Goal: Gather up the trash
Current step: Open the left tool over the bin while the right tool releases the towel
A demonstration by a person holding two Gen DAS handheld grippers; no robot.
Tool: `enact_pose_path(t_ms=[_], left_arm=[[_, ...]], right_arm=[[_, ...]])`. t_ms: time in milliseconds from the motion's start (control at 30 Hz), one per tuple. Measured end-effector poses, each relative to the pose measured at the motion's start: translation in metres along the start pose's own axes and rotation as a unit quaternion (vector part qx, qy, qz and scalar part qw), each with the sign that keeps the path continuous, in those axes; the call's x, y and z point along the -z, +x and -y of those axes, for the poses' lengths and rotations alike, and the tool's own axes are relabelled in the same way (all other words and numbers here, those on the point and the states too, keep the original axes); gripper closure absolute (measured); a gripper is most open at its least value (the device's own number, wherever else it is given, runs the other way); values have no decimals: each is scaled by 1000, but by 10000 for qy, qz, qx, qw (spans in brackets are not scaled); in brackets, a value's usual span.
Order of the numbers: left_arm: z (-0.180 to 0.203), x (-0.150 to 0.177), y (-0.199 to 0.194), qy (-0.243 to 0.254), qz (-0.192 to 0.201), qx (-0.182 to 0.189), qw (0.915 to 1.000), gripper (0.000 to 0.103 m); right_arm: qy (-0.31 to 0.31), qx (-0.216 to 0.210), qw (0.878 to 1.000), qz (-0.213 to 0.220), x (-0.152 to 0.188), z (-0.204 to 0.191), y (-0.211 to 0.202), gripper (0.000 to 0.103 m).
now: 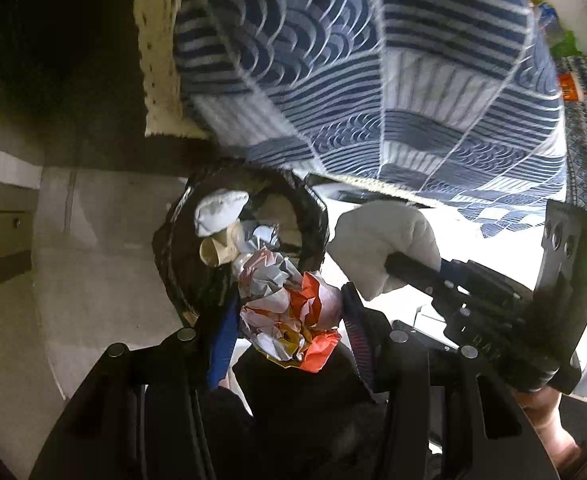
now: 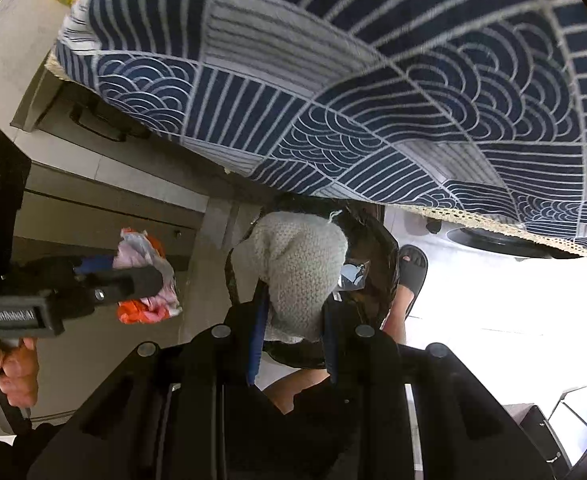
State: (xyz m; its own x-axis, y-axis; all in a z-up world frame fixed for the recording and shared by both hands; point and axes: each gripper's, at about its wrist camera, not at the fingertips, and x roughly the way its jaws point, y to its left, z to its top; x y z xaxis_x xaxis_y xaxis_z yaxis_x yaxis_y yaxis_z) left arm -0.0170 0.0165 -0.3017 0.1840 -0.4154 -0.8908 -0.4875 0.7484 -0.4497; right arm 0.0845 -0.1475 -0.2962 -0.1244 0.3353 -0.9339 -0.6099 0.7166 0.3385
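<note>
Cloth point(image 1: 373, 80) patterned in navy waves draped the surface edge above a pale floor point(image 1: 93, 280). Below sat a black-lined trash bin point(image 1: 313, 216) holding crumpled scraps. Left gripper point(image 1: 289, 312) clamped a crumpled orange-and-white wrapper point(image 1: 289, 300) over it; right gripper point(image 2: 293, 320) pinched a grey knitted rag point(image 2: 297, 268).

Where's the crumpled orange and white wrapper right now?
The wrapper is clamped in the left gripper, held just above the black-lined bin, left of the right gripper's grey cloth.
</note>
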Motion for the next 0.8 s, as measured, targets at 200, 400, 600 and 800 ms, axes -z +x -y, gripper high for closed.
enact_pose_path(t_ms=[200, 400, 600, 800], left_arm=[[-6, 5, 19, -160, -192, 3, 9997, 56], [-17, 2, 33, -615, -464, -185, 9969, 37], [-20, -3, 28, -744, -428, -190, 9961, 36], [-14, -4, 20, -754, -362, -106, 9964, 36]], right_arm=[[173, -91, 9996, -188, -2, 12, 17, 76], [393, -423, 9983, -126, -13, 18, 17, 61], [378, -415, 9983, 182, -30, 25, -3, 51], [388, -321, 9983, 284, -28, 30, -15, 47]])
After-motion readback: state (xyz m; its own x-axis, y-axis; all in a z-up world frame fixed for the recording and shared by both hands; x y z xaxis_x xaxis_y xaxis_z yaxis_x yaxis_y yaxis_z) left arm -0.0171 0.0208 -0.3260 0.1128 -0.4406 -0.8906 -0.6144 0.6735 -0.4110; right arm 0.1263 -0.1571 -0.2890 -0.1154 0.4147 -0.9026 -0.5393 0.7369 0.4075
